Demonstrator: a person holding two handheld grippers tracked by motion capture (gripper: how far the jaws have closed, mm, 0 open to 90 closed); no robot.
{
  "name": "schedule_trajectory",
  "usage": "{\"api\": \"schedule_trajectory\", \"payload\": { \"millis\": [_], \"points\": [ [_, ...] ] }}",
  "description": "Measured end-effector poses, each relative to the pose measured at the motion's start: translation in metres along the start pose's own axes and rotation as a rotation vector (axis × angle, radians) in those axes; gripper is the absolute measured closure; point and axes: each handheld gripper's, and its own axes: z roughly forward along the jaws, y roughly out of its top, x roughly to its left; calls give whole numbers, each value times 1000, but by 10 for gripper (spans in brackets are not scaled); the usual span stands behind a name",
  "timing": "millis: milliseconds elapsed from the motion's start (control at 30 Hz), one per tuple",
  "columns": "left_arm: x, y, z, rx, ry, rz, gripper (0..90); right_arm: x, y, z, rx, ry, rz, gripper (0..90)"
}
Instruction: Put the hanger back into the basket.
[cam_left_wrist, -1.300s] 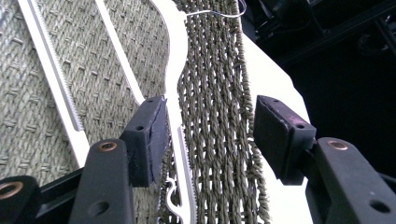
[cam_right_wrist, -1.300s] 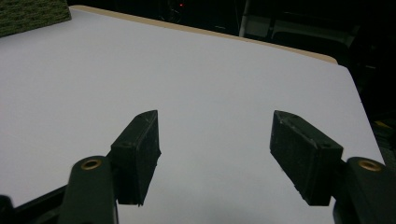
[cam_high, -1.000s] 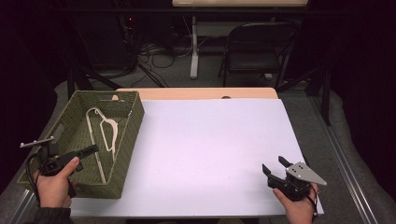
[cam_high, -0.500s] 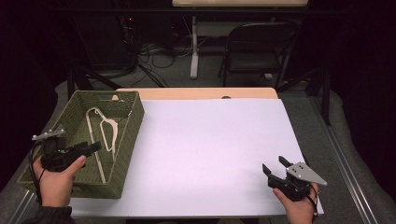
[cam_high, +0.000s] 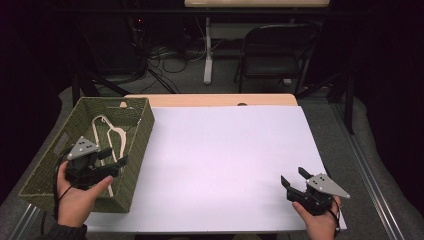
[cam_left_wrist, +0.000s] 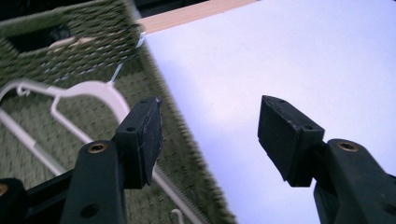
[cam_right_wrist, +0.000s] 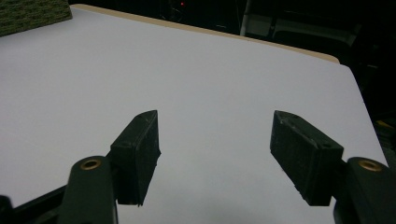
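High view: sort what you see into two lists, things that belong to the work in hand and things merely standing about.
In the work:
left gripper, open
white hangers
green woven basket

Standing about:
right gripper, open, over the white sheet
black chair
floor cables

The person's left hand (cam_high: 75, 197) holds the left gripper (cam_high: 113, 159), jaws spread wide with nothing between them, grey plate uppermost. Well apart from it, the right hand (cam_high: 320, 222) grips the right gripper (cam_high: 292, 178), jaws likewise parted and empty, cable trailing behind.
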Motion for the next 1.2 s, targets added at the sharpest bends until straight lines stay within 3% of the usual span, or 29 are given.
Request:
{"api": "schedule_trajectory", "payload": {
  "millis": [133, 300, 533, 700, 800, 900, 1200],
  "points": [
    [-17, 2, 2, -11, -17, 73, 408, 0, 0, -1, 13, 2, -4, 327],
    [-36, 0, 9, -18, -64, 111, 409, 1, 1, -1, 14, 6, -4, 327],
    [-54, -11, 24, -22, -120, 138, 415, 1, 1, 0, 10, 8, -9, 327],
    [-62, -27, 39, -27, -162, 117, 419, 2, 0, 0, 11, 10, -9, 327],
    [-70, -36, 47, -21, -184, 132, 425, 3, 0, 0, 16, 11, -12, 327],
    [-78, -45, 56, -11, -197, 157, 430, 3, 0, 1, 17, 13, -13, 327],
    [-82, -69, 73, 10, -207, 151, 433, 4, -1, 2, 20, 15, -15, 327]
  ]
}}
